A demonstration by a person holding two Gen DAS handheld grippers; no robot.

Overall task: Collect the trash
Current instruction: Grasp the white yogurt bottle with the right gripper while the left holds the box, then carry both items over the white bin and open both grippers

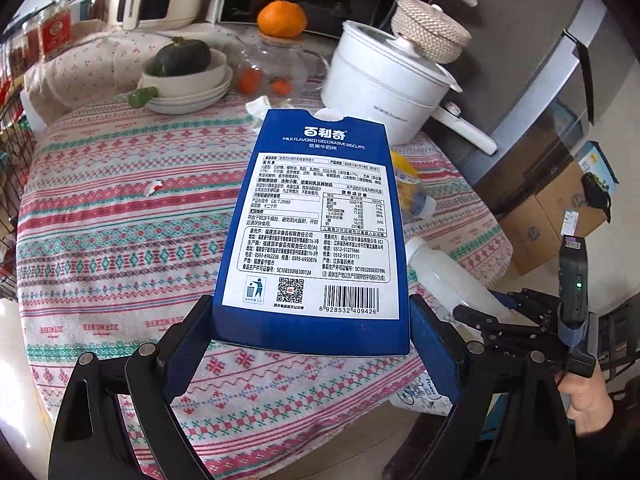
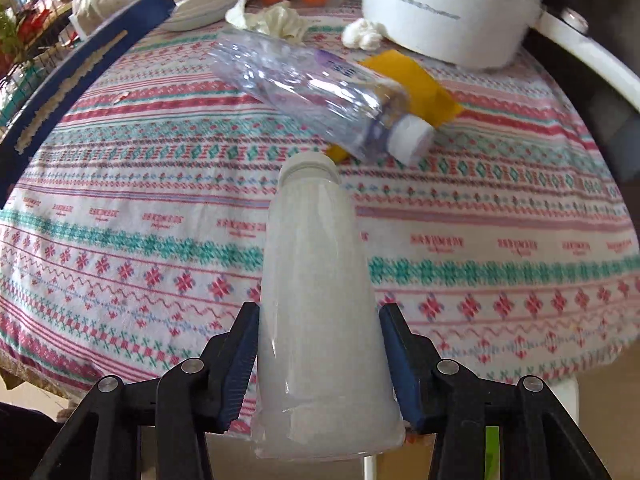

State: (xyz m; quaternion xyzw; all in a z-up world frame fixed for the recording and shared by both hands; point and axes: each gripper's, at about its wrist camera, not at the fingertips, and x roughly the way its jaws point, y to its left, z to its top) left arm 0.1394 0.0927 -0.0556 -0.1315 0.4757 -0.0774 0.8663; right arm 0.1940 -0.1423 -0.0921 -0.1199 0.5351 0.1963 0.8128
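Observation:
My left gripper [image 1: 312, 312] is shut on the bottom end of a blue biscuit box [image 1: 316, 220], which hangs above the patterned tablecloth [image 1: 120, 240] with its printed back facing me. The box's edge shows at the far left of the right wrist view [image 2: 80, 64]. My right gripper [image 2: 320, 312] is shut on a cloudy white plastic bottle [image 2: 316, 260], cap end pointing away. A clear plastic bottle [image 2: 320, 96] lies on its side on a yellow wrapper [image 2: 416, 80]. Crumpled tissues [image 2: 276, 20] lie behind it. The right gripper [image 1: 480, 316] and its bottle [image 1: 440, 276] appear beside the box.
A white electric pot [image 1: 384, 84] stands at the back right with its handle over the table edge. Stacked bowls [image 1: 188, 84] hold a dark squash, beside a glass jar with oranges [image 1: 264, 76]. A small paper scrap [image 1: 154, 187] lies mid-table. Cardboard boxes [image 1: 556, 216] sit on the floor right.

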